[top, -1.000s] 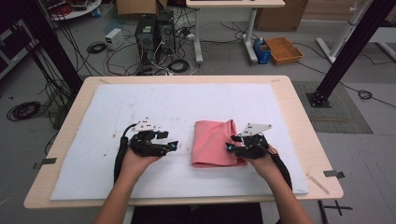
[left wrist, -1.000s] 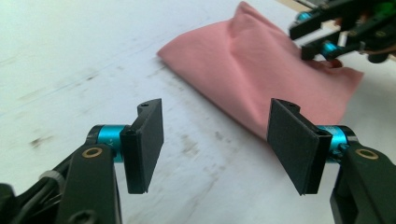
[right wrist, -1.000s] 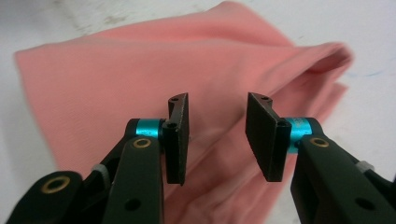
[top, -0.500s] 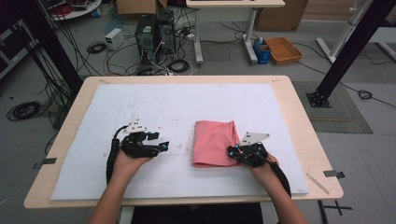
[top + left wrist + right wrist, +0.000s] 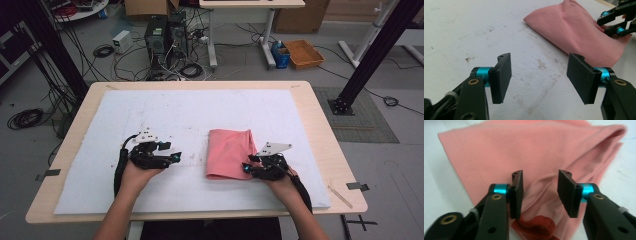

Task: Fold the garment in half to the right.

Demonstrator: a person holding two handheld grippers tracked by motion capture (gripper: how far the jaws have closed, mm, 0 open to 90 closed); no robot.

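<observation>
A folded pink cloth (image 5: 229, 151) lies on the white mat (image 5: 190, 115), a little right of the middle. My right gripper (image 5: 247, 168) sits at the cloth's near right corner, jaws open and straddling the fabric (image 5: 541, 165) without clamping it; a darker red fold (image 5: 534, 227) shows just below the jaws. My left gripper (image 5: 176, 157) rests on the bare mat to the left of the cloth, jaws wide open with nothing between them (image 5: 539, 77). The left gripper view shows the cloth (image 5: 574, 32) ahead and the right gripper (image 5: 615, 21) at its far end.
The mat covers most of a wooden table (image 5: 320, 125). A thin wooden stick (image 5: 340, 196) lies near the table's front right corner. Beyond the table, the floor holds cables, computer cases (image 5: 165, 35) and an orange tray (image 5: 304, 53).
Both hands drew back toward the table's front edge. The right gripper slid down along the cloth's right side to its near corner.
</observation>
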